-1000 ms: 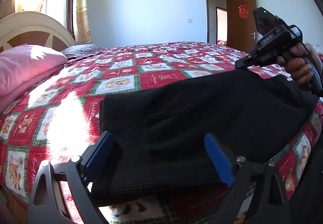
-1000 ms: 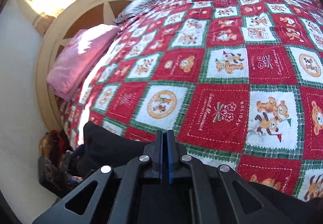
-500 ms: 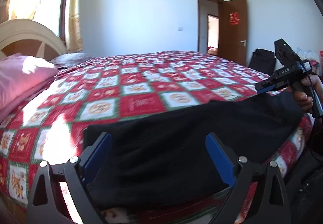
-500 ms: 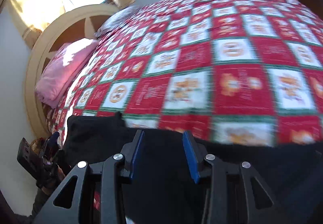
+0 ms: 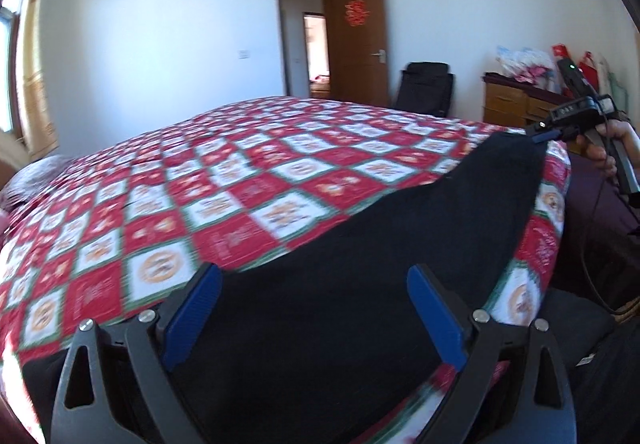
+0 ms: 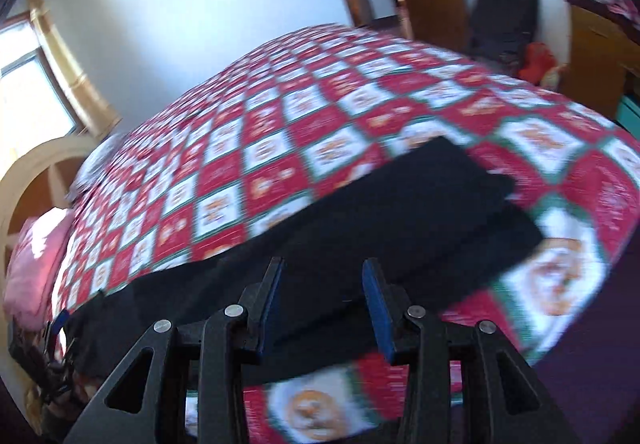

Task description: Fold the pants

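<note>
Black pants lie stretched along the near edge of the bed, on a red, white and green patchwork quilt. My left gripper hovers over one end of them, its blue pads wide apart and gripping nothing. My right gripper hangs over the pants near their other end, where the folded legs end. Its jaws are open and hold no cloth. In the left wrist view a hand holds the right gripper at the far tip of the pants. Both views are motion-blurred.
A pink pillow and a cream headboard are at the bed's left end by the window. Beyond the bed are an open wooden door, a black bag and a wooden dresser with clutter. Dark floor lies right of the bed.
My right gripper went from shut to open and swept right along the pants to the leg end. My left gripper stayed open while its view swung right, away from the pillow.
</note>
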